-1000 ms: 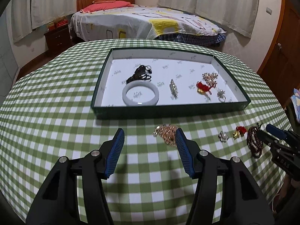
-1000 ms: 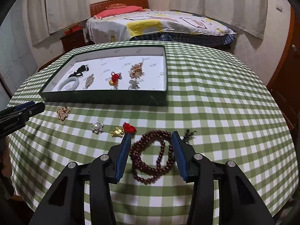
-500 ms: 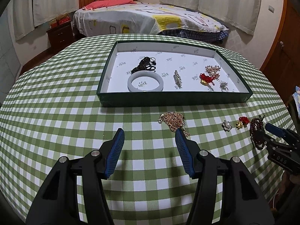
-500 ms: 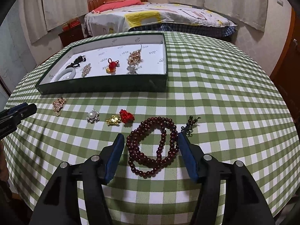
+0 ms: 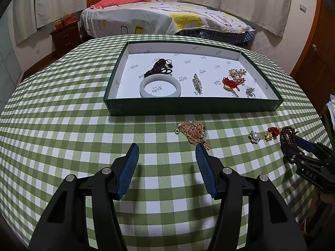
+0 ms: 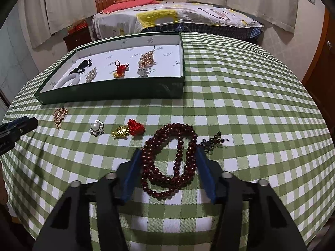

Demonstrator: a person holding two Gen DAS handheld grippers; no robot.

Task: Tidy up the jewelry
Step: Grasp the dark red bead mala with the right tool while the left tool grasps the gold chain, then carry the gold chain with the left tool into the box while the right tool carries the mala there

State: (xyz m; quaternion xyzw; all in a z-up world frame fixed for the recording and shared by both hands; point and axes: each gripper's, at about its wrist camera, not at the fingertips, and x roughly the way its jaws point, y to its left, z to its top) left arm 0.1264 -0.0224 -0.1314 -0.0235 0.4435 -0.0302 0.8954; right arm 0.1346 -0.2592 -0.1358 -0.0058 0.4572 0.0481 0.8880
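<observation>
A round surface (image 6: pixel 251 96) covered in a green-and-white checked cloth is seen from two gripper cameras, with a bed (image 5: pixel 159 18) behind it.

A shallow dark green tray (image 5: pixel 188 105) with a white lining is placed toward the far side of the surface. Inside it are laid a pale bangle (image 5: pixel 160 85), a dark bead bracelet (image 5: pixel 160 68) just behind the bangle, a slim silver brooch (image 5: pixel 197 83), a red knotted charm with gold (image 5: pixel 230 83), a pearl-and-gold cluster (image 5: pixel 237 72) and a small silver piece (image 5: pixel 250 91).

Four items are spread in a row on the cloth in front of the tray: a gold chain (image 5: pixel 194 132), a pearl flower brooch (image 6: pixel 96 127), a gold charm with a red knot (image 6: pixel 128 130) and a long strand of dark red beads (image 6: pixel 171 161).

The left gripper (image 5: pixel 167 156) is held released, its blue-padded fingers spread wide above bare cloth; the gold chain is seen just beyond its right fingertip.

The right gripper (image 6: pixel 168 163) is also held released, its jaws spread on either side of the dark red beads, which lie looped on the cloth between the pads. Whether the pads touch the beads cannot be told.
</observation>
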